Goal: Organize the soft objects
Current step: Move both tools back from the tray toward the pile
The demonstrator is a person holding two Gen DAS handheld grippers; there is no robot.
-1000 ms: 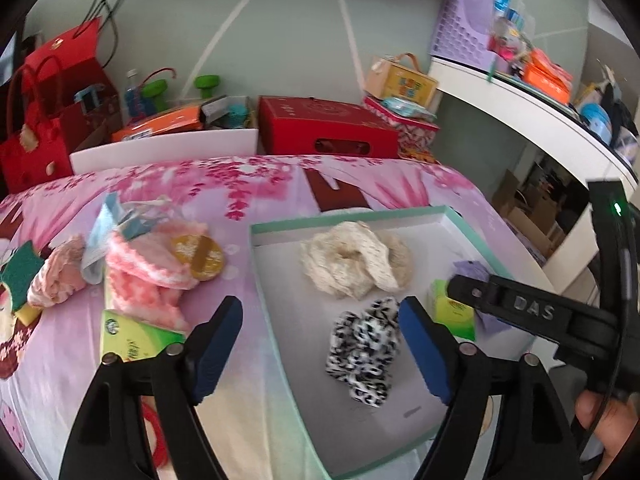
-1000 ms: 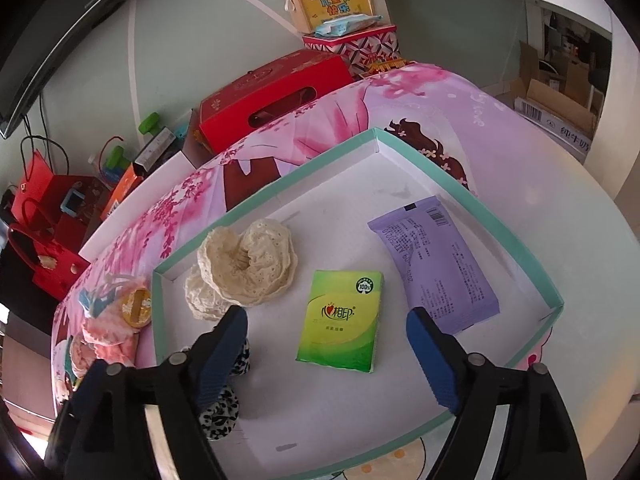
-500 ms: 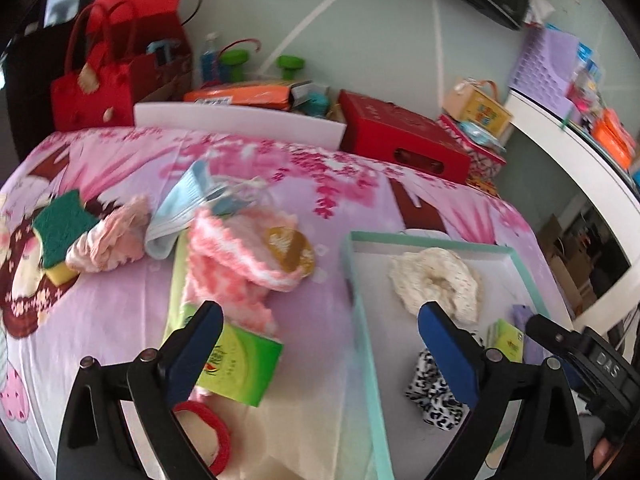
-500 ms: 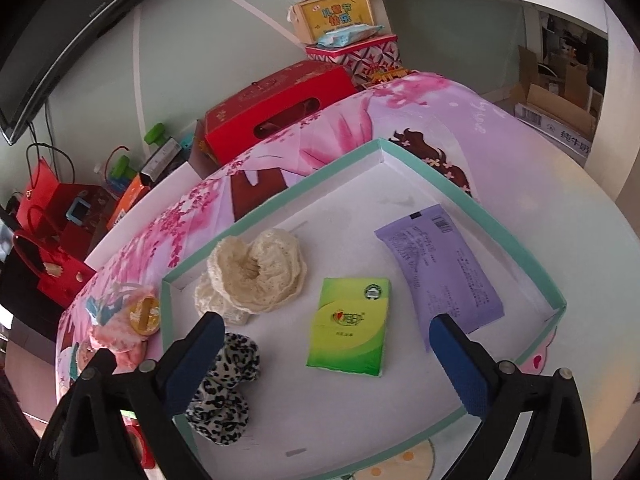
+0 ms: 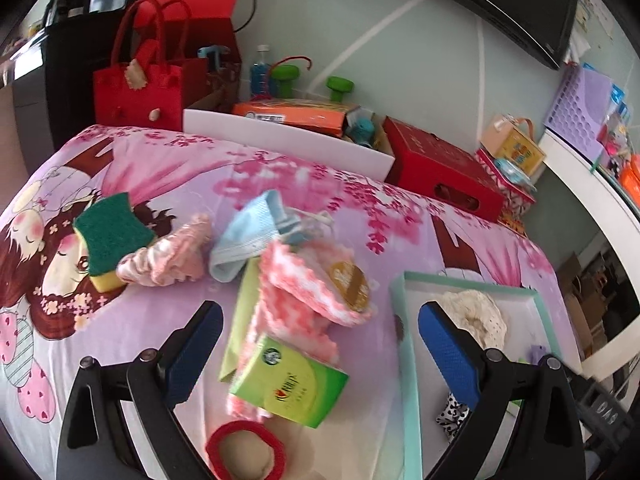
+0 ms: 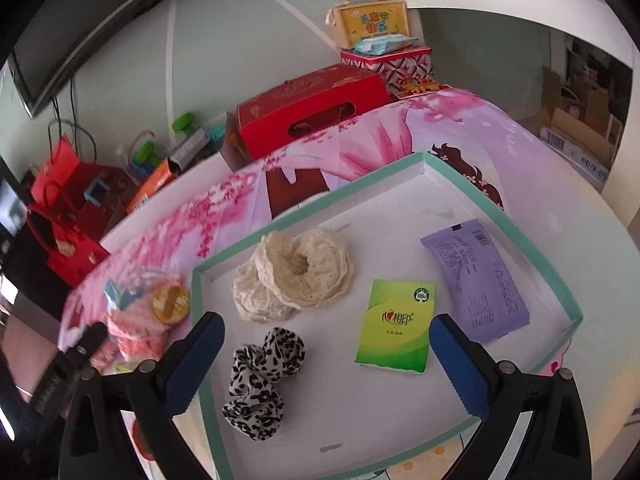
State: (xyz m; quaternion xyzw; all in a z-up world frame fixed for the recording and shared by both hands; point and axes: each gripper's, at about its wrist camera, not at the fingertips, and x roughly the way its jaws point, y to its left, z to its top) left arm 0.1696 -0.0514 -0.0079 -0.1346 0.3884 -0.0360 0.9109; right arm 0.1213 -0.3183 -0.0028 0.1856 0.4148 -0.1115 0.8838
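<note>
Both tongs gaping, left tongs (image 5: 320,356) over clutter, right tongs (image 6: 328,364) inside tray (image 6: 504,220)

A shallow white cardboard tray with a mint-green rim (image 6: 308,208) holds a cream lace scrunchie (image 6: 296,276), a black-and-white leopard-spotted scrunchie (image 6: 260,376), a lime-green tissue pack (image 6: 394,326) and a lilac plastic packet (image 6: 476,280). The bedsheet (image 5: 160,172) is pale lilac with pink blossoms and a cartoon girl. On it lie a green-and-yellow sponge (image 5: 108,240), a shiny pink scrunchie (image 5: 168,256), a light blue face mask (image 5: 248,236), a pink-and-white checked knitted cloth (image 5: 296,296) and a red hair tie (image 5: 244,454). Both tools have blue pads (image 5: 196,354) on black fingers.
</note>
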